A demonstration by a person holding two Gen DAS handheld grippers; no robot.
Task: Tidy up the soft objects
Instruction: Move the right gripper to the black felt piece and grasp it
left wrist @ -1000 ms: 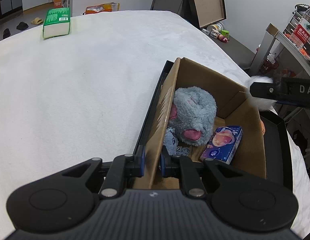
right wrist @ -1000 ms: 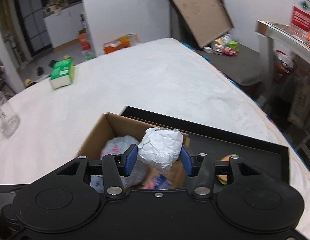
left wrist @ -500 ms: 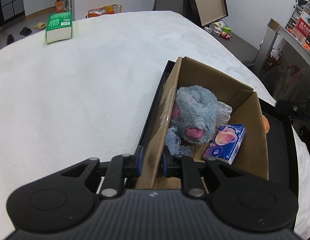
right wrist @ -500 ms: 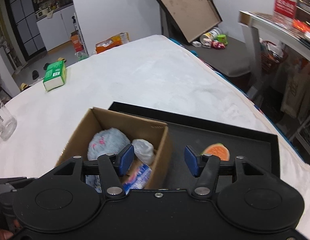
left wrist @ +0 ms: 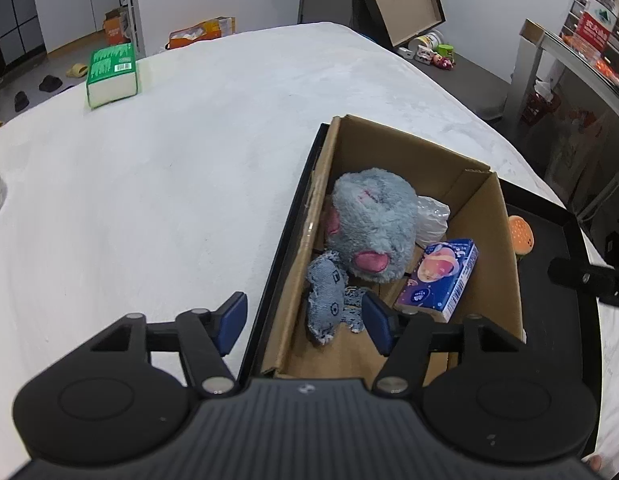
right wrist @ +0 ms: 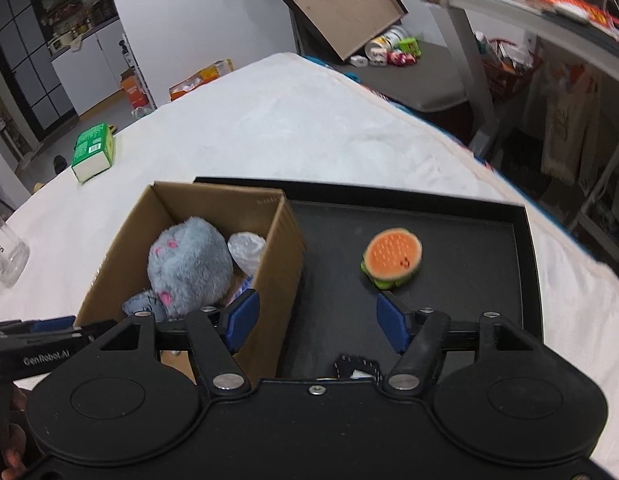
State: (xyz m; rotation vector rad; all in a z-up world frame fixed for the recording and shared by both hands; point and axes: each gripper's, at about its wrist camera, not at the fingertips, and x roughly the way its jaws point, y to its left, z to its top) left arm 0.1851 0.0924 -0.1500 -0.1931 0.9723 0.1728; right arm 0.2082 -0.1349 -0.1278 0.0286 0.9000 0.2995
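- Left gripper (left wrist: 303,322) is gaping, straddling the box (left wrist: 501,240) wall, gripping nothing.
- Right gripper (right wrist: 317,322) is gaping, empty, near the burger (right wrist: 392,258).
- Burger is lying on the tray (right wrist: 525,240) beside the box.

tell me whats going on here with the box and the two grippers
A person with a gripper in each hand is sorting soft items into a cardboard box standing in a black tray. The box holds a grey plush toy, a denim toy, a crumpled white bag and a tissue pack. Both the left gripper and right gripper are open and empty. A burger plush lies in the tray.
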